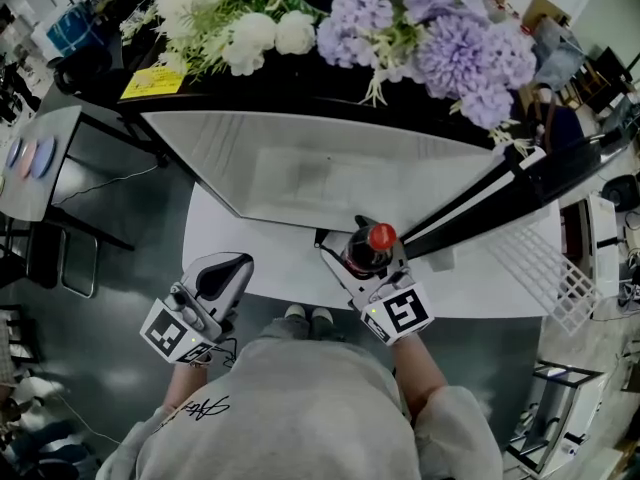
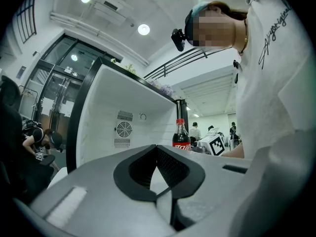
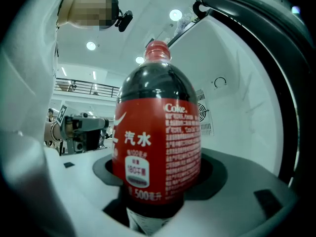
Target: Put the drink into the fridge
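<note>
Coke btl (image 3: 157, 132) in R gripper (image 1: 365, 258)

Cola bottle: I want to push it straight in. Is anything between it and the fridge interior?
Nothing visible does. The right gripper holds the cola bottle at the mouth of the fridge; the door stands open, and the white interior ahead looks bare.

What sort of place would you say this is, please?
Probably an indoor open-plan workspace or lab, not a home kitchen: an open small fridge topped with flowers stands beside a grey table, with recessed ceiling lights and people in the background.
</note>
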